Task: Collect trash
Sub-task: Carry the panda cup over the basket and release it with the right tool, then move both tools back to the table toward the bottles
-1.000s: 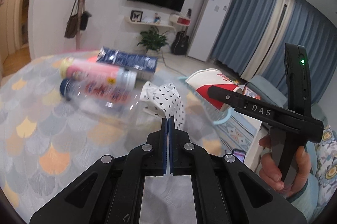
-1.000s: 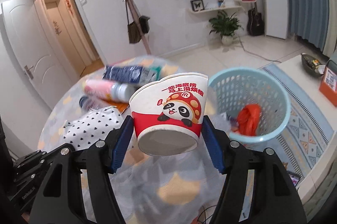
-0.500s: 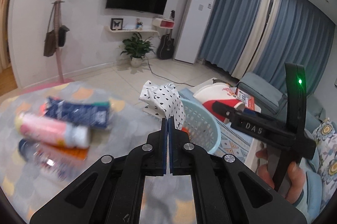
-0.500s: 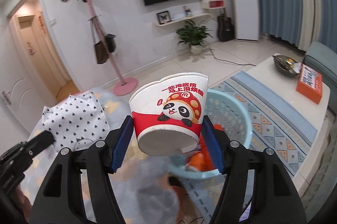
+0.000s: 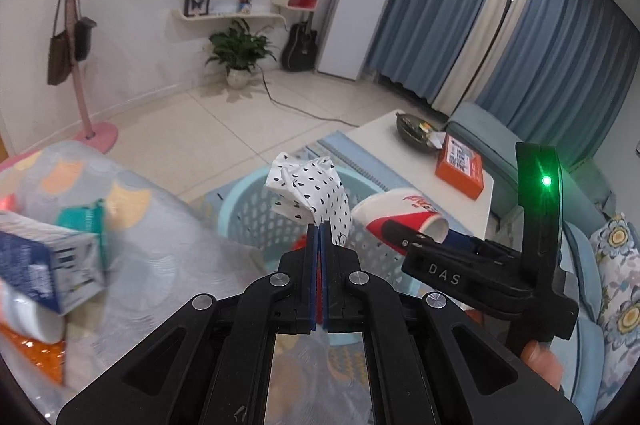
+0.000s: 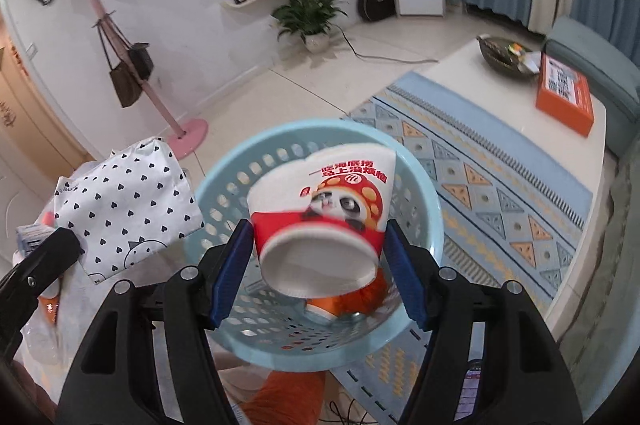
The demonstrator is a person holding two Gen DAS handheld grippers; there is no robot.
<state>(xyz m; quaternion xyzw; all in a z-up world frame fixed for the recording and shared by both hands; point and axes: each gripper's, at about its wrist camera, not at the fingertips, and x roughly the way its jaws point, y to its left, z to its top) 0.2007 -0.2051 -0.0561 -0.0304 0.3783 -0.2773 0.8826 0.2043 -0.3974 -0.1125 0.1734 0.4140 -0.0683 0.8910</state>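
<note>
So right now both hands are loaded and parked over the bin. The right gripper has its blue pads clamped on either side of a paper noodle cup with a panda print, cup lying tipped so its base faces the camera and its mouth points away, long axis running straight ahead along the fingers. The light blue laundry-style basket sits directly below and ahead of that gripper, with something orange already in the bottom, so the cup looks lined up over the opening; I'd say letting go would drop it in. The left gripper is pinched fully closed on a corner of a white heart-print paper bag, which sticks up just above the fingertips. From that gripper the basket lies ahead and slightly below, and the bag seems to hang near its near-left rim rather than over the middle, so my guess is it needs a bit more forward reach before release. The right hand looks closer to being done. Off to the left of the left gripper, a blue carton and other blurry trash are lying on the bench with the patterned cloth.
</note>
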